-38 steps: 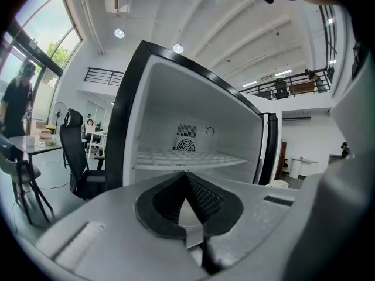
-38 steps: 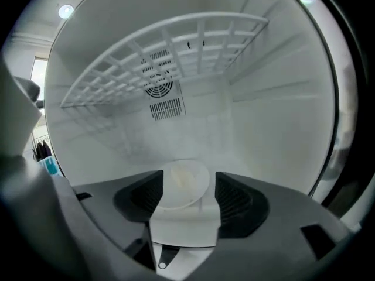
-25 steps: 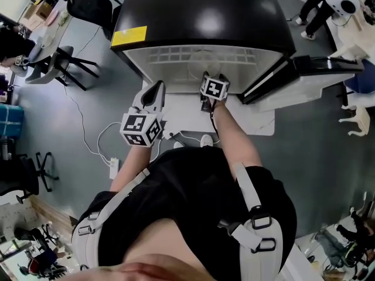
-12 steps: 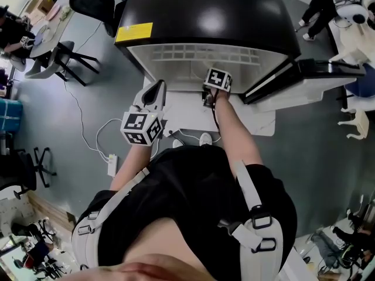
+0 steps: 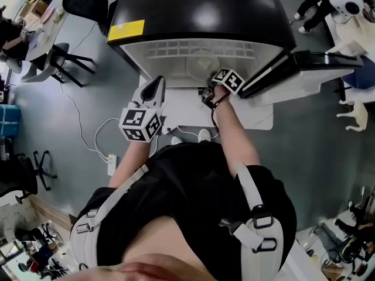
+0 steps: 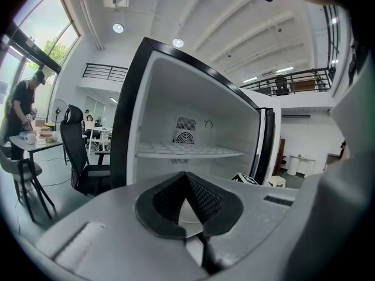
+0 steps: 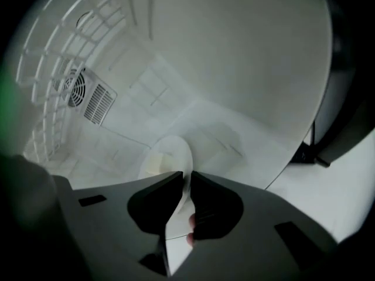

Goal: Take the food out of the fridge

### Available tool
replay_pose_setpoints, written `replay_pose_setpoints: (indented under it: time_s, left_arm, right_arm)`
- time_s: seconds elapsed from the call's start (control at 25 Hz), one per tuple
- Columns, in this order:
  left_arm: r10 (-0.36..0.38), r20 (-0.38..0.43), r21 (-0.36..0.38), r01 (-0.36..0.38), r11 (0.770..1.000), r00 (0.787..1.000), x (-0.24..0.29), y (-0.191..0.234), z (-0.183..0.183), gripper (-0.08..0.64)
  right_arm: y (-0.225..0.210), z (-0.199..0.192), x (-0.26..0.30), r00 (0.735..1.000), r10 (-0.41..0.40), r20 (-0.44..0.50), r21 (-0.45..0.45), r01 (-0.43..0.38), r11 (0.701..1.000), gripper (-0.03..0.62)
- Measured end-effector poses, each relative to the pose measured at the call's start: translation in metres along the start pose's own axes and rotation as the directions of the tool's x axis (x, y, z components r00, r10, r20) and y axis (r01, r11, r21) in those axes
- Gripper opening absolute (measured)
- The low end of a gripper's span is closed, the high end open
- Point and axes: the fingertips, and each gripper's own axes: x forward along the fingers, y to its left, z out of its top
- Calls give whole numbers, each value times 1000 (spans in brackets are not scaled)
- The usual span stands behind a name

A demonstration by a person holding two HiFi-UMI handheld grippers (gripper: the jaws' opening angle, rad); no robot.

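Grey floor [image 5: 316, 157] surrounds the black fridge with a white interior [image 5: 205, 16], whose door stands open; black office chairs [image 5: 64, 63] stand nearby. Inside, a round white plate [image 7: 173, 154] carrying pale yellow food [image 7: 153, 164] lies on the fridge's bottom. The right gripper [image 7: 186, 174] has its jaws closing on the plate's rim. The left gripper [image 6: 187, 174] hangs outside with its jaws together and nothing between them.

- We see a glossy black box-shaped fridge [image 5: 205, 16], white inside.
- Its rectangular paper label [image 5: 129, 34] is yellow.
- We see a white round plate [image 7: 174, 151] and a pale yellow patch of food [image 7: 153, 164].
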Motion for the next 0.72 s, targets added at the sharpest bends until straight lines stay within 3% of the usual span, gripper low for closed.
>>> replay_pose_setpoints:
  time_s: [0.12, 0.24, 0.44, 0.72]
  left_arm:
    - [-14, -3, 2, 14, 1000, 1000, 2, -4, 0, -2]
    - [-24, -9, 4, 25, 1000, 1000, 4, -7, -2, -3]
    - [-37, -17, 6, 37, 999, 999, 7, -10, -5, -2]
    - [-55, -19, 7, 55, 998, 998, 6, -13, -6, -3]
  right_arm:
    - [-2, -6, -3, 994, 109, 15, 151, -110, 982, 36]
    - [0, -10, -8, 979, 196, 51, 222, -202, 954, 26]
    - [13, -11, -20, 940, 321, 112, 295, -340, 893, 16]
    - [16, -12, -36, 887, 423, 186, 334, -462, 821, 14]
